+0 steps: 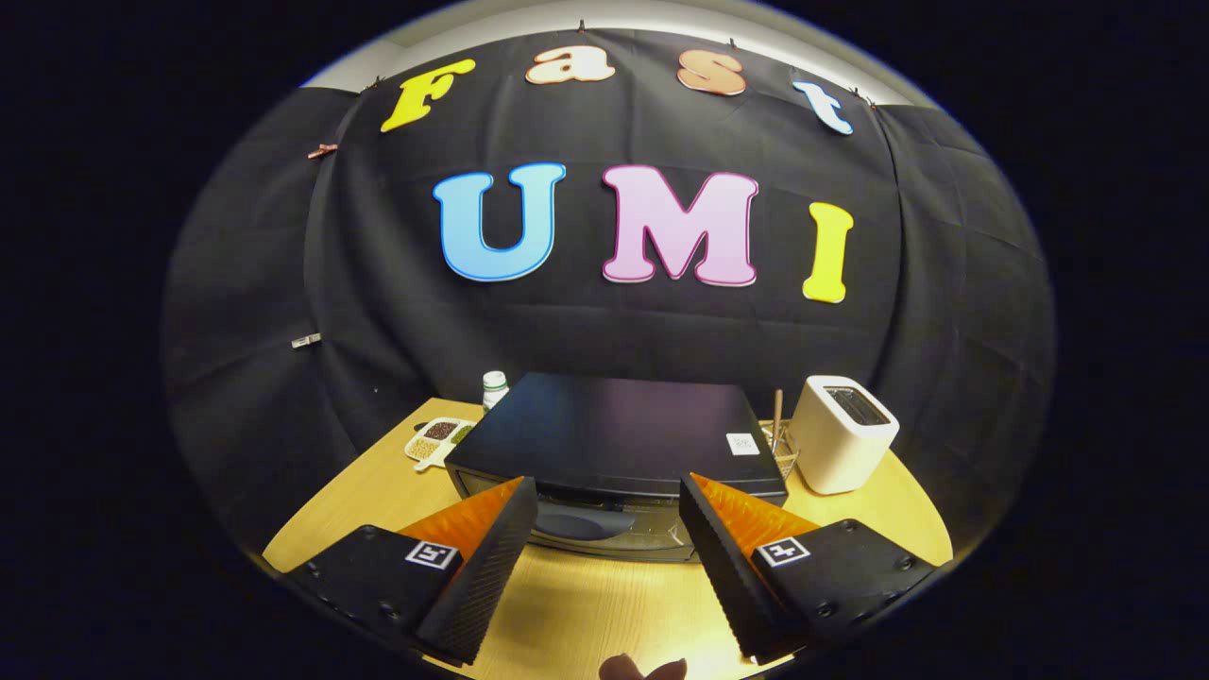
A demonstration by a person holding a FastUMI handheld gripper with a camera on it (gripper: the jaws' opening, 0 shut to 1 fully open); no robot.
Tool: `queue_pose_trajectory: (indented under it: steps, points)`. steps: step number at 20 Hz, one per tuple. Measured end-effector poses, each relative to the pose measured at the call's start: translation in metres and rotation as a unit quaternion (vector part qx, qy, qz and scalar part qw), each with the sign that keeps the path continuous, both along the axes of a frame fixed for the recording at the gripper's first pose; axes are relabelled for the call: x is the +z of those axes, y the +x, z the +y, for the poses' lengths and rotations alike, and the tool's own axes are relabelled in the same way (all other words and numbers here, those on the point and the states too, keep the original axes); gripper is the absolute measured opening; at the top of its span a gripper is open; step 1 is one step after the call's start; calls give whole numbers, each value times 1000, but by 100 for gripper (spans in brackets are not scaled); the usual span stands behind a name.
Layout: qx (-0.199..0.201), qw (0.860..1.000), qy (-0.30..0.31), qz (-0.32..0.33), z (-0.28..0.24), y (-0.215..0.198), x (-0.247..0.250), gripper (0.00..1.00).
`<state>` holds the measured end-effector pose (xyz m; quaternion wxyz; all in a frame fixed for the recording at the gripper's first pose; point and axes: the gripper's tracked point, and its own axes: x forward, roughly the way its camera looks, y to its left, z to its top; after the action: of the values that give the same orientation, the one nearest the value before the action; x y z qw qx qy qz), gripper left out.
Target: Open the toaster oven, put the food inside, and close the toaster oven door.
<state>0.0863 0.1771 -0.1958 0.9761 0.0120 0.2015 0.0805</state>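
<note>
On the wooden worktop sits the black toaster oven, and it is the big thing to look at. Its glass door faces the gripper and looks shut, so the first job, opening it, is not done yet. I think the oven stands with its front this way so the door is easy to reach.

To one side of the toaster oven, close by, stands a white toaster with a slot on top. Between that toaster and the toaster oven is a little wire holder with a stick poking up. On the other side of the toaster oven lies a small tray with beans or seeds in its parts, and behind the tray is a white bottle with a green cap. I cannot tell which food is meant to go inside.

The gripper is held up in front of the toaster oven door, just above the worktop. Its fingers are spread wide apart, with nothing between them. They touch nothing, as far as I can see. The tips point at the top of the door, most likely so they can catch its handle.
</note>
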Motion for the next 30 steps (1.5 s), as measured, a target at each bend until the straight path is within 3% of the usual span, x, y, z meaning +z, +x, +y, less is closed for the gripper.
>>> queue_pose_trajectory:
  steps: [11,15,22,25,30]
  points:
    - [-22,996,-7,81,19,38,-76,99]
    - [-48,995,15,84,18,45,-72,100]
    - [-56,994,6,89,37,45,-65,99]
    - [-82,992,-5,94,32,48,-72,98]
    - [-75,993,-4,89,34,32,-74,99]
